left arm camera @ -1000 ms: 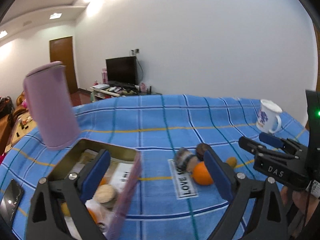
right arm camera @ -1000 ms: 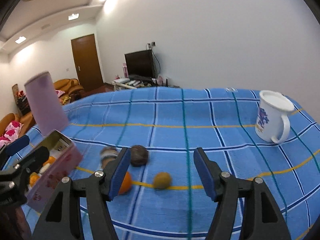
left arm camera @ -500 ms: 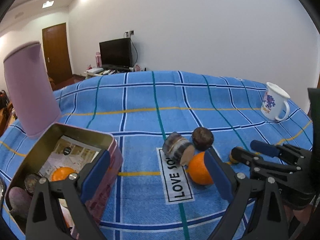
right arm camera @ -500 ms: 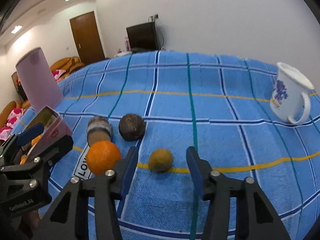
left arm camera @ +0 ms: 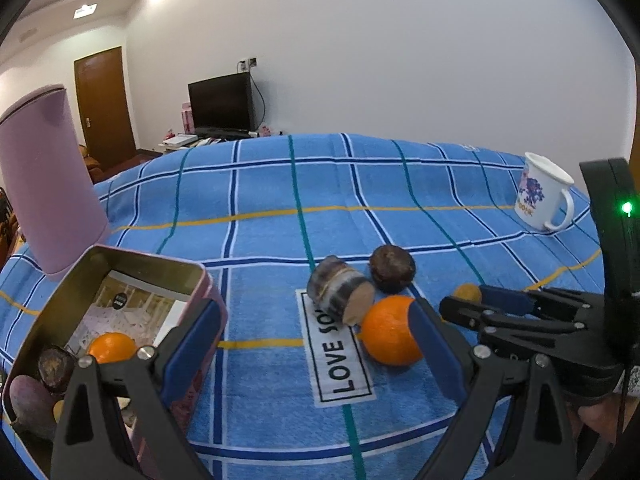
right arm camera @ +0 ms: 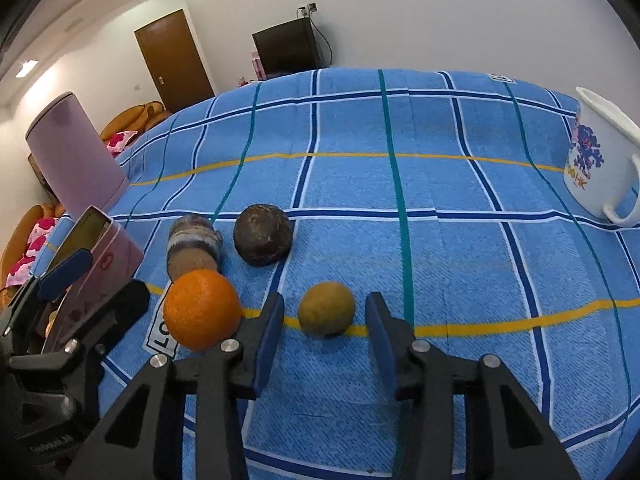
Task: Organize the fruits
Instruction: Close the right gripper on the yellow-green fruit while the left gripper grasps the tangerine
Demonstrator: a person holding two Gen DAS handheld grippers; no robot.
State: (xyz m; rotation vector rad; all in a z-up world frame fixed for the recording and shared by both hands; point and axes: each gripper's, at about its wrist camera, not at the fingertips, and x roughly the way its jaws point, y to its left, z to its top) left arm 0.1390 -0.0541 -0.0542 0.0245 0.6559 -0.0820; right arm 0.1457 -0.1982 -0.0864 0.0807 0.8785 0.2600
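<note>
On the blue plaid cloth lie an orange (right arm camera: 202, 310), a small yellow-brown fruit (right arm camera: 327, 313), a dark round fruit (right arm camera: 262, 240) and a striped cut piece (right arm camera: 193, 245). My right gripper (right arm camera: 325, 332) is open, its jaws on either side of the small yellow-brown fruit, apart from it. My left gripper (left arm camera: 314, 342) is open and empty, low over the cloth between the pink tin (left arm camera: 60, 320) and the orange (left arm camera: 390, 336). The tin holds another orange (left arm camera: 112, 346) and several other fruits.
A tall pink cylinder (left arm camera: 48, 188) stands behind the tin. A white mug (right arm camera: 596, 160) stands at the far right of the cloth. A "LOVE" label (left arm camera: 340, 354) is sewn on the cloth. A TV and door are in the background.
Both grippers have moved down and forward towards the fruits. My right gripper's jaws have narrowed and now flank the small yellow-brown fruit. The left view shifted right, off the tin.
</note>
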